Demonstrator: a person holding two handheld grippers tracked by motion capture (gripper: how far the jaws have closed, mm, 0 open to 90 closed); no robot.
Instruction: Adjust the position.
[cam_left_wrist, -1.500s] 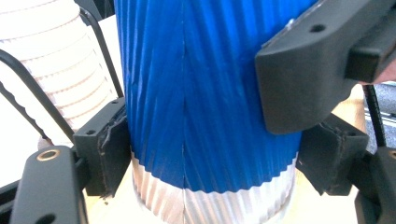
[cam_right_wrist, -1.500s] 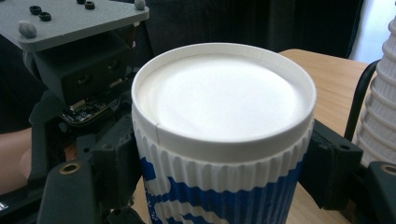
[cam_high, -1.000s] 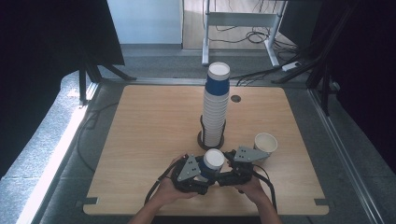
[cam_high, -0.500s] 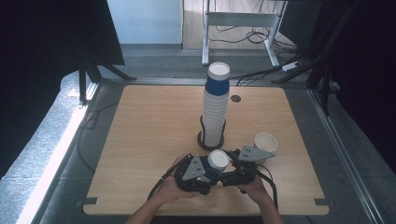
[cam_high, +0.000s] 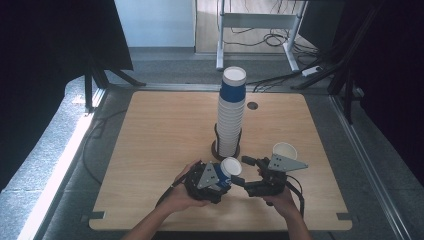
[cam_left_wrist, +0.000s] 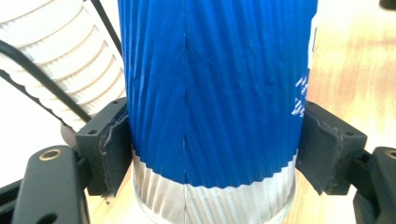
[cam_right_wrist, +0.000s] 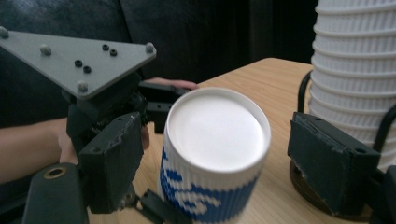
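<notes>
We start at the left of the tabletop (cam_high: 150, 150), near its front edge. There the left gripper (cam_high: 220, 176) is clamped on the blue cup (cam_high: 227, 170); in the left gripper view both pads press the ribbed blue wall of that cup (cam_left_wrist: 210, 93), just above its white lower band. We judge the grip sits low on the body so that the cup cannot tip while it is worked on. The cup's white end faces up, toward the high camera.

Next along, near the middle of the tabletop, stands the tall stack of cups (cam_high: 231, 115) in its dark ring holder (cam_high: 218, 148), topped by a blue cup. The held cup lies just in front of this stack.

To the right, the right gripper (cam_high: 248, 172) has its jaws apart; they have just been opening. In the right gripper view the blue cup (cam_right_wrist: 215, 154) stands between the pads (cam_right_wrist: 116, 158) with clear gaps on both sides, so we judge it released by this tool and carried by the left one alone.

Farther right, near the right edge, a single white cup (cam_high: 285, 151) stands open end up, apart from both tools.
</notes>
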